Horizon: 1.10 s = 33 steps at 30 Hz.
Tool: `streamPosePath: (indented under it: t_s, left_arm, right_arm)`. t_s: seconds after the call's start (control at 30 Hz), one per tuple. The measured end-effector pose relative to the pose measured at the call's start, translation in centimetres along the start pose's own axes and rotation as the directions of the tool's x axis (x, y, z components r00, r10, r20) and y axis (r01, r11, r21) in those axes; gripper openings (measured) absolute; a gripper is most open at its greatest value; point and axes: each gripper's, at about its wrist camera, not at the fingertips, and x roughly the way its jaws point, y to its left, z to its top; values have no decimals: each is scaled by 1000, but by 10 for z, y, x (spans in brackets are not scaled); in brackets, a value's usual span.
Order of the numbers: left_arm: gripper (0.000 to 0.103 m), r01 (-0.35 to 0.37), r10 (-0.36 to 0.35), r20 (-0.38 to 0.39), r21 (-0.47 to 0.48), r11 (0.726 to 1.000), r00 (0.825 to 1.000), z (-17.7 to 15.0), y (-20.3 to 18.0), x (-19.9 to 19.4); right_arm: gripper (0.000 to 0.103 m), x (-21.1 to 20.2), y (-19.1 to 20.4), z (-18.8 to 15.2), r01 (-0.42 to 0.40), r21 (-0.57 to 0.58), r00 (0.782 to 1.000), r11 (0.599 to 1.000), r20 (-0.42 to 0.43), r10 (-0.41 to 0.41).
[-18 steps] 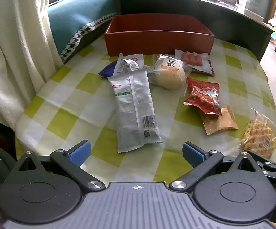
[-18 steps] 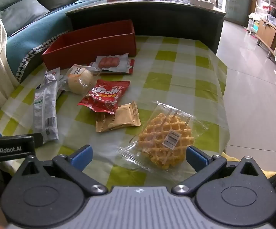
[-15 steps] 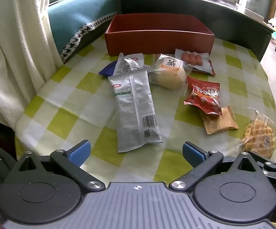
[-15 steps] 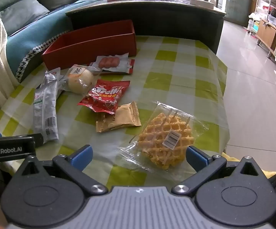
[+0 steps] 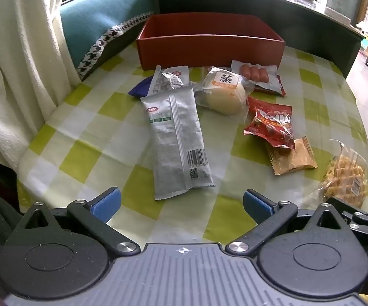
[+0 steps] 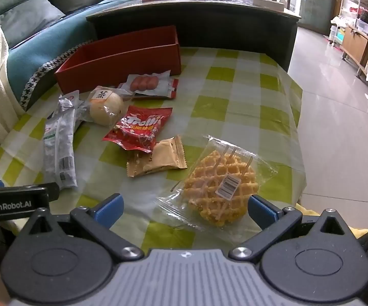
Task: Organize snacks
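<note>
Red box point(image 5: 210, 42) at far side of checked bench point(image 5: 87, 132), snack packets scattered before it, silver packet point(image 5: 177, 141) ahead of wide left gripper point(image 5: 181, 202), waffle packet point(image 6: 219, 186) between wide right gripper point(image 6: 185, 206) fingers

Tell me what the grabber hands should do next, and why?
Probably the right gripper should ease forward and close on the waffle. Its jaws are open, and the waffle lies just ahead of them, nearest of all the snacks. The red box looks empty, so nothing seems sorted yet. The left gripper is open too, facing the grey packet.
</note>
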Motion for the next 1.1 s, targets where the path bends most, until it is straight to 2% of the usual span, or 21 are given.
streamPosePath:
  t_s: [1.1]
  left_arm:
    - [103, 9, -9, -20, 7, 1000, 1000, -2, -3, 3]
  right_arm:
    - [103, 5, 0, -1, 0, 8, 1000, 1000, -25, 0]
